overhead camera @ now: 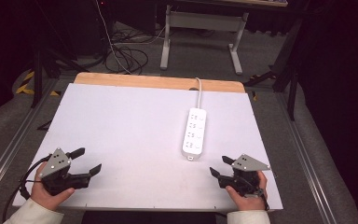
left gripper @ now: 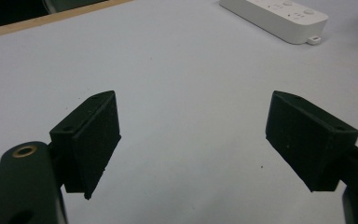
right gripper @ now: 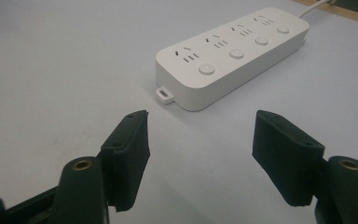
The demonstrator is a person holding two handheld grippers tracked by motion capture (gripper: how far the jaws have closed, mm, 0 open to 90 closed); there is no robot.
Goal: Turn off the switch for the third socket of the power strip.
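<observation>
White tabletop (overhead camera: 130, 135) over wooden board, light wood strip exposed along far edge. White power strip (overhead camera: 194, 131) lies flat on it, ahead of right gripper's jaws and just beyond their tips, hanging tab toward jaws. Four socket groups, four round buttons on top. From left gripper's jaws, strip sits well ahead, off to right. White cord (overhead camera: 199, 93) runs from strip's far end over far edge.
</observation>
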